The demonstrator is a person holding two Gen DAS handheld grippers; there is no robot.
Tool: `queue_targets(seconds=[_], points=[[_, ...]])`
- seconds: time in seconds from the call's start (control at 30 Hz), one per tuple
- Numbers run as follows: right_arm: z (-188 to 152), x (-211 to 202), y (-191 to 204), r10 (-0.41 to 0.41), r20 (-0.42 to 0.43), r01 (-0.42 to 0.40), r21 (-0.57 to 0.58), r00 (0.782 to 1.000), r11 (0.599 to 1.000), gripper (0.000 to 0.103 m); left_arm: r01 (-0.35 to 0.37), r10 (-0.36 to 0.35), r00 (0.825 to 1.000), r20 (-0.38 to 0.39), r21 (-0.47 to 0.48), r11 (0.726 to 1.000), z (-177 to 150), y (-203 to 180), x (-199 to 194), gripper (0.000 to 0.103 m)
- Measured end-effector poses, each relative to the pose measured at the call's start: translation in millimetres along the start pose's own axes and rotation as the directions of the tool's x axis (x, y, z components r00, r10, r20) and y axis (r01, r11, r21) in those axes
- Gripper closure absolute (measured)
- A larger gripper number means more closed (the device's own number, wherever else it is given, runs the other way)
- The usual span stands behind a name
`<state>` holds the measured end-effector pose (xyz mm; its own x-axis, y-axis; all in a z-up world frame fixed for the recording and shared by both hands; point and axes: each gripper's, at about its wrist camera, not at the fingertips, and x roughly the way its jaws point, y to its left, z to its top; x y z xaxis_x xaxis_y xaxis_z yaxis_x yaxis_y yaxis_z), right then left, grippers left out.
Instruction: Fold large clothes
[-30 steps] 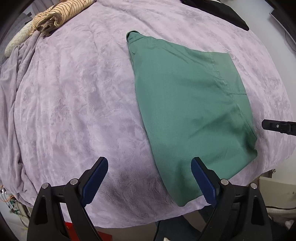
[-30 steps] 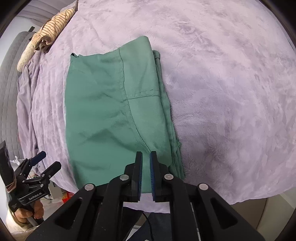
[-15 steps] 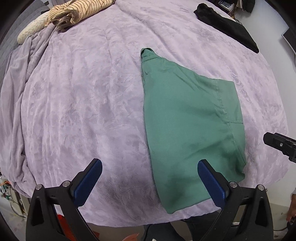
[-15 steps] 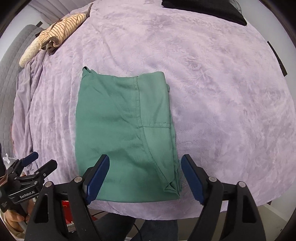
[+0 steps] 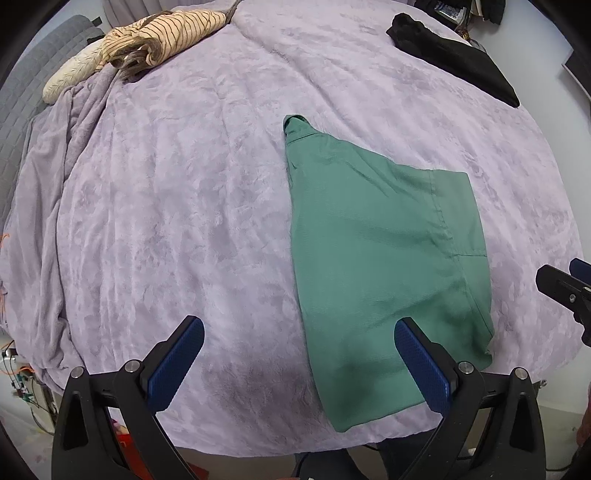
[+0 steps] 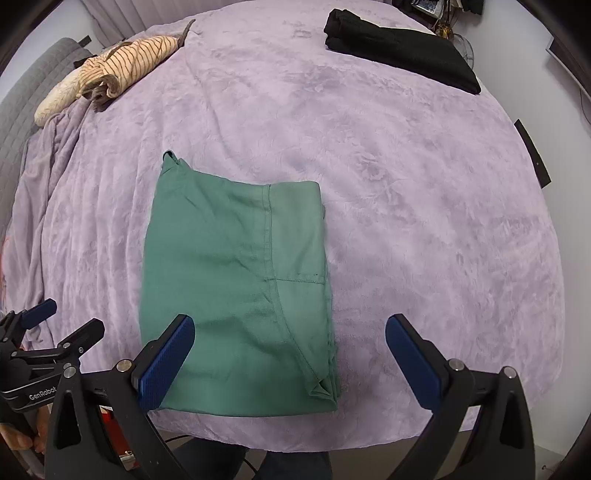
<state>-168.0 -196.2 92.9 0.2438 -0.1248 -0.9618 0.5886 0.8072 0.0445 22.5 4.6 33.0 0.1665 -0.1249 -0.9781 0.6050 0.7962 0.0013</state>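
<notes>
Fingers (image 6: 413, 360) spread wide above folded green garment (image 6: 236, 295)

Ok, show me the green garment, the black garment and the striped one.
green garment (image 6: 229, 288): right wrist view, middle of folded top.
black garment (image 6: 399, 50): right wrist view, its centre.
striped garment (image 5: 173, 35): left wrist view, its middle.

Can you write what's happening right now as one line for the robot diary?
stage: fold released | green garment: folded, flat on purple blanket | left gripper: open, empty | right gripper: jaws just opened, empty, above garment

Bedroom: bed (image 6: 406, 192) under lilac blanket (image 5: 184, 221)
</notes>
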Motion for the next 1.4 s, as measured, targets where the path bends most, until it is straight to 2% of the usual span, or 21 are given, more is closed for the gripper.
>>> queue_targets(seconds=[1.4], points=[[-6.7, 1.7, 0.1, 0.002, -0.023, -0.002, 0.008, 1.0, 1.0, 0.0, -0.012, 0.012, 1.0, 0.01, 0.002, 1.0, -4.4, -7.5, -3.6, 0.0]])
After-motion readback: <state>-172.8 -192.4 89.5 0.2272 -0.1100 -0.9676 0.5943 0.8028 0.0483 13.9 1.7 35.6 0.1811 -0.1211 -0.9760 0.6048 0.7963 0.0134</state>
